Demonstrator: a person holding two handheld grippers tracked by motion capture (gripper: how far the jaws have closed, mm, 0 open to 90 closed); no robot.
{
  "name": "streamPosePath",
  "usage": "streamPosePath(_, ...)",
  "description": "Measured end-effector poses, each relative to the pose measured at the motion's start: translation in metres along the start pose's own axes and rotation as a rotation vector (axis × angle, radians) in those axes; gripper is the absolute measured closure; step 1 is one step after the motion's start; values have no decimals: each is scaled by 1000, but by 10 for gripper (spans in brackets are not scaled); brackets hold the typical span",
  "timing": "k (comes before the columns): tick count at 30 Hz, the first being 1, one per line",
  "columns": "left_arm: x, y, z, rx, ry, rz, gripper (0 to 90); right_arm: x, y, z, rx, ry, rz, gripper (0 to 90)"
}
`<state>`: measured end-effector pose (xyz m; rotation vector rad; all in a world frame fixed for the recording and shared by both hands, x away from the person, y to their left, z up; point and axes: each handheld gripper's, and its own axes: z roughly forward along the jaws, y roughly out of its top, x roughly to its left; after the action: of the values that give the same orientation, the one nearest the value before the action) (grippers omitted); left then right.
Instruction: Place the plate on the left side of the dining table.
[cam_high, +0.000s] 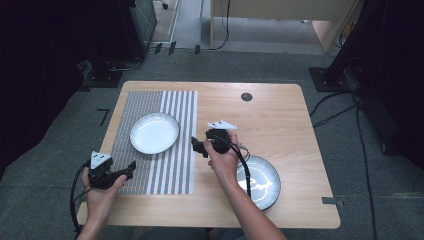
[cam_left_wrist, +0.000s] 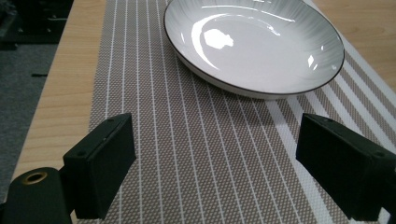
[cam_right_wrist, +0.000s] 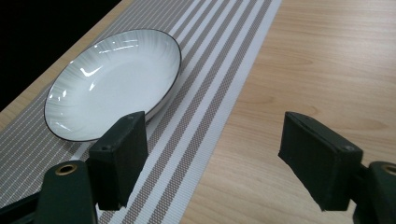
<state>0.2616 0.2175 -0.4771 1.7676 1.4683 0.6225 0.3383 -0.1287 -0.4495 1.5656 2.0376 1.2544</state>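
A white plate with a dark rim (cam_high: 154, 132) (cam_left_wrist: 254, 44) (cam_right_wrist: 112, 84) rests on a striped grey and white placemat (cam_high: 155, 165) (cam_left_wrist: 187, 140) (cam_right_wrist: 196, 116). A second plate of the same kind (cam_high: 265, 181) lies on the bare wood at the front right, partly under my right forearm. My left gripper (cam_high: 131, 167) (cam_left_wrist: 215, 172) is open over the mat's front left part, pointing at the first plate, nothing between its jaws. My right gripper (cam_high: 196, 145) (cam_right_wrist: 212, 161) is open above the mat's right edge, just right of that plate, holding nothing.
The wooden table (cam_high: 280, 120) has a round dark cable port (cam_high: 246, 97) at the back. Cables trail from both grippers and lie on the floor to the right (cam_high: 360, 130). A desk leg and dark equipment stand beyond the table's far edge.
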Motion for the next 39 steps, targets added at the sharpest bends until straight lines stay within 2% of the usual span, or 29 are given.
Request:
streamPosePath(3, 4, -4, -5, -6, 14, 15, 116, -5, -3, -6, -3, -2, 8, 237)
streamPosePath(7, 13, -9, -11, -12, 25, -7, 118, -10, -8, -11, -8, -5, 9, 231)
streamPosePath(15, 23, -24, -14, 15, 39, -10, 119, -22, -15, -26, -19, -19, 4, 224)
streamPosePath(18, 26, -28, -14, 22, 56, 9, 120, -27, -18, -32, -27, -23, 8, 219)
streamPosePath(25, 29, -35, -12, 40, 58, 15, 122, -39, -27, -44, -17, -37, 12, 213)
streamPosePath(29, 32, -36, -12, 46, 74, 24, 124, -47, -30, -52, -26, -46, 16, 212)
streamPosePath(32, 38, -37, -13, 45, 94, 12, 126, -54, -32, -60, -35, -54, 24, 212)
streamPosePath(34, 42, -38, -14, 43, 99, -3, 127, -62, -35, -67, -35, -62, 27, 207)
streamPosePath(39, 46, -42, -13, 58, 100, -13, 127, -70, -38, -75, -43, -78, 38, 209)
